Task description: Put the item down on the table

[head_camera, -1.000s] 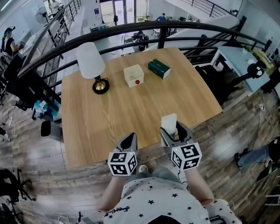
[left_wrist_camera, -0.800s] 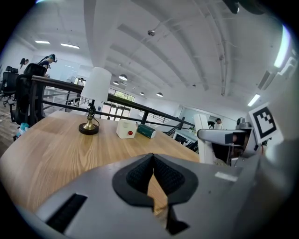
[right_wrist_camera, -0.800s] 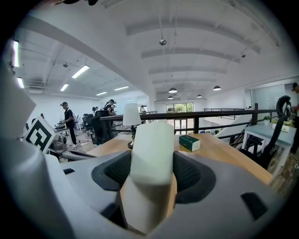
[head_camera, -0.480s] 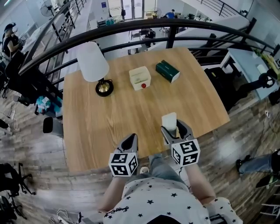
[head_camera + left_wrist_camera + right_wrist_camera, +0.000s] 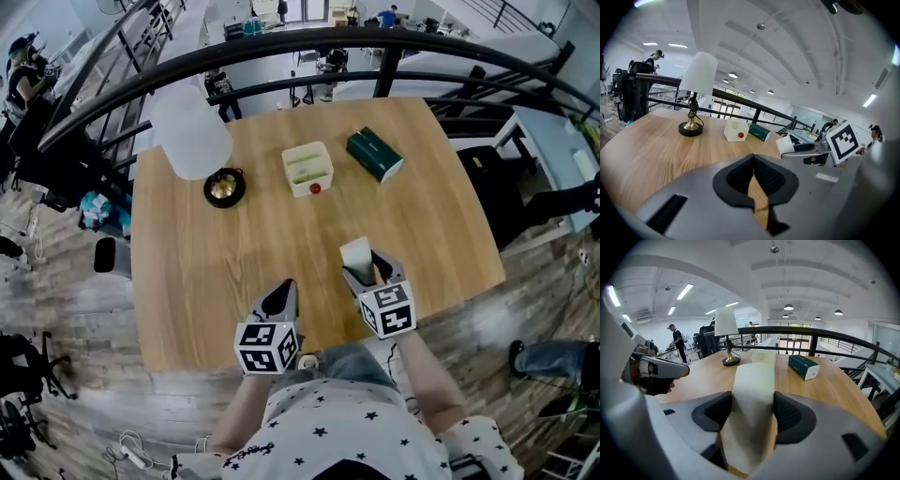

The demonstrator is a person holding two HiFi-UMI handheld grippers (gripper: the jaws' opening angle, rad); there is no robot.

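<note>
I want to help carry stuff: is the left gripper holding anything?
No, the left gripper has its jaws pressed together with nothing between them.

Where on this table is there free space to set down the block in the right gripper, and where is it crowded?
Free: the wide bare wood of the table between the left gripper, the right gripper and the far row; also right of the right gripper. Crowded: the far side, where lamp, cream box and green box stand.
</note>
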